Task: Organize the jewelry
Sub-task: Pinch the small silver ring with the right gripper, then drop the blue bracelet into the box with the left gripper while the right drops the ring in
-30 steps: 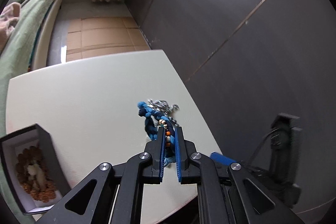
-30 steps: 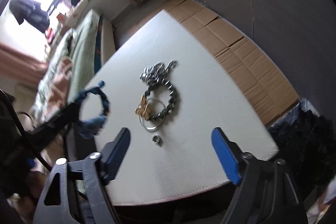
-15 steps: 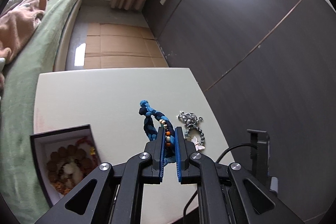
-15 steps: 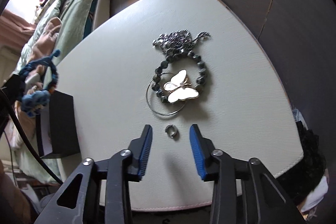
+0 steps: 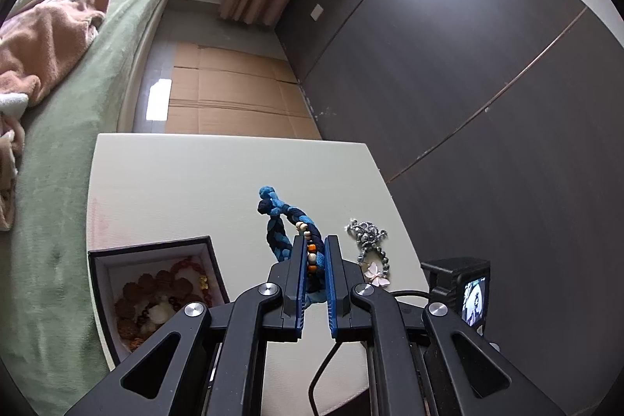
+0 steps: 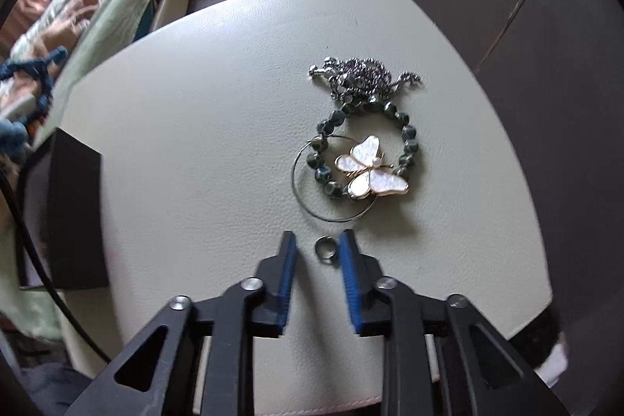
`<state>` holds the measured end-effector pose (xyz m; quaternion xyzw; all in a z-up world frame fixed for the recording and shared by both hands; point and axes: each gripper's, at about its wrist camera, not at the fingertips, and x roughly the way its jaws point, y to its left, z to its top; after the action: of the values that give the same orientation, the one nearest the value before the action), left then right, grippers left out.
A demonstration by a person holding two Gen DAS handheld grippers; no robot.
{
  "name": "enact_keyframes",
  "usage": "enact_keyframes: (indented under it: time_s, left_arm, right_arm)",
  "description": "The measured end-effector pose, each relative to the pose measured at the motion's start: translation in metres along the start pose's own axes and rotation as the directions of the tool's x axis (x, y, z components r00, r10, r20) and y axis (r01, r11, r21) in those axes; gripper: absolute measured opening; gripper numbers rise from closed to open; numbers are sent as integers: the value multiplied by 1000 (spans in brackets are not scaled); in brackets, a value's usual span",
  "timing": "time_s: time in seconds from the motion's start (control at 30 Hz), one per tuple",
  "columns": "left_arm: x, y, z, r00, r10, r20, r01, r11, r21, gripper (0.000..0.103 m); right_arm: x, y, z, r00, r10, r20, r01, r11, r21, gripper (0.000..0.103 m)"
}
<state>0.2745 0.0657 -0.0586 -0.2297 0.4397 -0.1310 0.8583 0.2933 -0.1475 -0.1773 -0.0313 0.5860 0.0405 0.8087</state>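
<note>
My left gripper is shut on a blue braided bracelet with wooden and orange beads, held up above the pale table. Just left of it and lower stands an open black jewelry box with beaded pieces inside. My right gripper points steeply down at the table, and its jaws are closing. A small silver ring lies between them beside the right finger, not pinched. Beyond the ring lie a white butterfly pendant, a dark bead bracelet, a thin wire hoop and a silver chain.
In the right wrist view the black box stands at the table's left edge, with a black cable hanging in front of it. A green bed runs along the left. A dark wall panel is on the right, and the table's front edge is close.
My right gripper has come down over the ring and its jaws have narrowed around it. My left gripper has carried the blue bracelet sideways, so the box shows more fully.
</note>
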Motion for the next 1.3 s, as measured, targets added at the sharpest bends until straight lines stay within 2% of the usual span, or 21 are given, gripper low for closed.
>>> enact_keyframes:
  time_s: [0.03,0.13,0.3,0.5,0.6,0.67,0.7,0.73,0.8,0.93,1.13,1.3]
  left_arm:
    - [-1,0,0,1000,-1,1,1,1000,0,9]
    - [-6,3,-2,1000,6,9,-6,1000,3,9]
    - [-22,21,-16,999,13,29,-12,1000,-25,9]
    - [-39,47,-28,996,58,65,-52,995,-82,9]
    - [-40,57,-27,997,50,64,-42,992,-121,9]
    - [-38,62,-25,998,48,47,-41,988,-146,14]
    - [-36,64,-24,998,51,40,-44,987,-154,24]
    - [-36,67,-24,998,59,38,-52,985,-163,42]
    - [-40,70,-23,995,82,58,-71,983,-171,65]
    - [-52,75,-24,985,135,106,-116,978,-174,67]
    - [-63,91,-30,976,175,128,-143,964,-225,67]
    - [-65,104,-33,969,212,128,-171,946,-276,67]
  right_arm:
    - [-1,0,0,1000,1,1,-1,1000,-1,15]
    - [-3,-5,-3,1000,17,1,-17,1000,11,14]
    - [-19,-11,-4,993,112,43,-113,993,45,14]
    - [-48,4,-5,954,265,138,-269,963,15,14]
    - [-60,18,-10,934,319,160,-322,947,-12,14]
    - [-64,33,-8,921,351,169,-352,936,-31,14]
    - [-67,38,-9,913,369,174,-368,929,-42,14]
    - [-69,42,-10,907,383,176,-380,924,-49,14]
    - [-68,58,-3,893,412,180,-407,911,-70,14]
    - [-68,79,6,869,462,176,-451,887,-100,14]
    - [-67,98,9,837,525,157,-513,851,-110,14]
    - [-61,112,13,821,551,148,-542,834,-100,14]
